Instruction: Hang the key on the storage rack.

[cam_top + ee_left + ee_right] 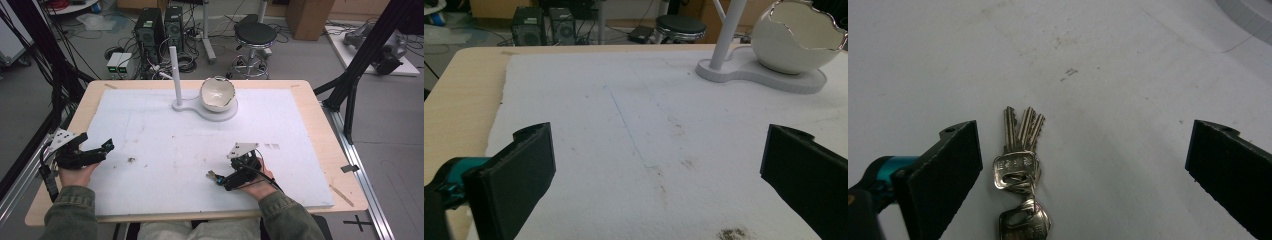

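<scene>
A bunch of silver keys [1020,165] on a ring lies flat on the white foam board [200,145], blades pointing away from the camera. My right gripper [1087,145] is open around the keys, which sit closer to its left jaw without touching it. In the high view the right gripper [218,178] rests low at the front centre-right of the board. My left gripper [102,150] is held at the board's left edge. Its jaws stand wide apart in the left gripper view [656,150], with nothing between them.
A white cracked-egg bowl [217,94] sits on a white stand base [210,114] with an upright post [173,70] at the back centre. A dark smudge [131,160] marks the board. Black frame struts [350,85] flank the wooden table [320,125]; a stool [255,35] stands behind.
</scene>
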A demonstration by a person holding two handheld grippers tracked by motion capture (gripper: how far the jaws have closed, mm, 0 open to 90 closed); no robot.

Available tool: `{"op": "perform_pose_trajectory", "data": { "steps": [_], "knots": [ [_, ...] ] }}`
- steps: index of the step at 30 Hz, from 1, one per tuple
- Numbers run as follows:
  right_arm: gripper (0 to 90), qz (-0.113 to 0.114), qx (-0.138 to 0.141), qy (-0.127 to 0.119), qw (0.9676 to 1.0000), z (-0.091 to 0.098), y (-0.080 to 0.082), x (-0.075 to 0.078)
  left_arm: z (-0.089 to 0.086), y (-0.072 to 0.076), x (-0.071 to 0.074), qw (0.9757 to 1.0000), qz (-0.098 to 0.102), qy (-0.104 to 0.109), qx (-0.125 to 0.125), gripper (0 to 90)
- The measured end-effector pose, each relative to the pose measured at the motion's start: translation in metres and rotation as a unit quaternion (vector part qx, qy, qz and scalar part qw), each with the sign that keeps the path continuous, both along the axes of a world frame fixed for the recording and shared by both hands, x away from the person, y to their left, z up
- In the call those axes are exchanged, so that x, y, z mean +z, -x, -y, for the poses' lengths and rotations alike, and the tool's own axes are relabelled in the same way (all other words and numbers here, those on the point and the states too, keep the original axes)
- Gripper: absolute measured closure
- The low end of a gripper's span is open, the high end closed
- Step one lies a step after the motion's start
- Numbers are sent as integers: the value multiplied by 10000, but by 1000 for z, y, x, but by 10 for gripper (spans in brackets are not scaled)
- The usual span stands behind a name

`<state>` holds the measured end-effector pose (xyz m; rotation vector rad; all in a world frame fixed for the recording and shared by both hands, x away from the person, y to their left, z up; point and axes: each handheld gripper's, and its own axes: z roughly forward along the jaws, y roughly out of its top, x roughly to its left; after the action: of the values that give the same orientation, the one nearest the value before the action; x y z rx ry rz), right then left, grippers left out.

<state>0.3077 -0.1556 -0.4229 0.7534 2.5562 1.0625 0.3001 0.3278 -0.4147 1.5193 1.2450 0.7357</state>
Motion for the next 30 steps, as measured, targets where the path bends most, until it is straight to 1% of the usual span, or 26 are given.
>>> {"op": "perform_pose_trajectory", "data": {
  "steps": [4,6,9,11,13,17,19,21,23,25,26,27,28,29,30],
  "knots": [
    [6,-66,69,90,9999,-5,1,-2,0,0,0,10000,-2,8,-2,17],
    [7,-95,92,97,9999,-8,0,-3,0,0,0,10000,-5,11,-6,17],
    [7,-210,92,172,9996,-12,0,-3,0,-1,-1,10000,-22,-6,-35,17],
    [10,-300,90,285,9991,-16,0,-3,1,-1,-1,10000,-26,0,-36,17],
    [42,-413,154,387,9983,-21,1,-2,1,-1,-1,10000,-27,3,-38,17],
    [45,-464,190,588,9970,-30,0,-2,1,-1,-1,10000,-25,-1,-38,17],
    [46,-486,202,584,9969,-32,0,-3,1,-1,-1,10000,-23,2,-40,17],
    [58,-586,211,585,9963,-35,-1,-3,1,-1,-1,10000,-25,-2,-43,17],
    [91,-644,182,614,9959,-35,-2,-3,1,-1,-1,10000,-30,-19,-47,17],
    [157,-729,207,613,9952,-35,-4,-3,1,-1,-1,10000,-30,-27,-49,17],
    [157,-729,207,613,9952,-35,-4,-3,1,-1,-1,10000,-30,-27,-49,17],
    [180,-807,216,621,9946,-36,-4,-3,1,-1,-1,10000,-29,-30,-46,17],
    [180,-807,216,621,9946,-36,-4,-3,1,-1,-1,10000,-29,-30,-46,17],
    [204,-855,232,676,9938,-36,-4,-4,1,-2,-1,10000,-27,-30,-53,17],
    [221,-912,206,670,9934,-38,-4,-3,1,-2,-1,10000,-27,-30,-53,17]
  ]
}}
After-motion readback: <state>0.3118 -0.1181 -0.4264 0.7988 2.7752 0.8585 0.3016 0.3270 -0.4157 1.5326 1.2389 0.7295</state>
